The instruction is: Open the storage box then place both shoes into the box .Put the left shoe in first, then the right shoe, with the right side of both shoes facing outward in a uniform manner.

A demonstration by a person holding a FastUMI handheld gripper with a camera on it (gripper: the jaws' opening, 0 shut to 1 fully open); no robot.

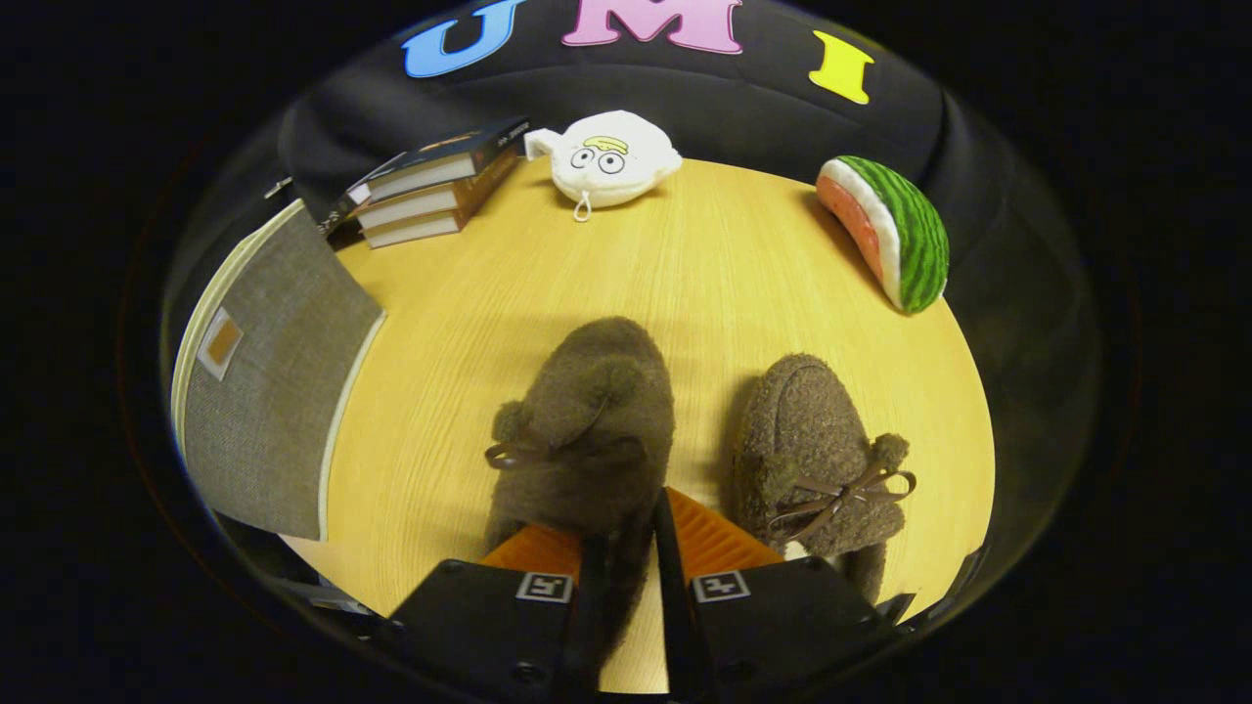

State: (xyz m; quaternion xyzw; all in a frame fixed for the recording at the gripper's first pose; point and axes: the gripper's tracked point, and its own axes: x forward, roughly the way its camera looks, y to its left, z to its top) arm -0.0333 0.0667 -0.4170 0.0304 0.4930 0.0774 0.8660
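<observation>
On the round yellow wooden desk [685, 274], the tongs [621, 548] pinch the fuzzy brown left shoe's [587, 430] soft, light heel.

Two shoes [587, 430], three books [430, 186], two plush toys [611, 156], one storage box [269, 376].

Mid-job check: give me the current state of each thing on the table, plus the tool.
Tool: shut on the left shoe's rear edge.
Left shoe: upright, pinched between the fingers, out of the box.
Right shoe: upright on the table, beside the left shoe, untouched.
Storage box: lid looks shut; shoes not in it.
Books: stacked, closed.
Plush toy: lying on the table.
Watermelon slice: resting at the table's edge.
</observation>
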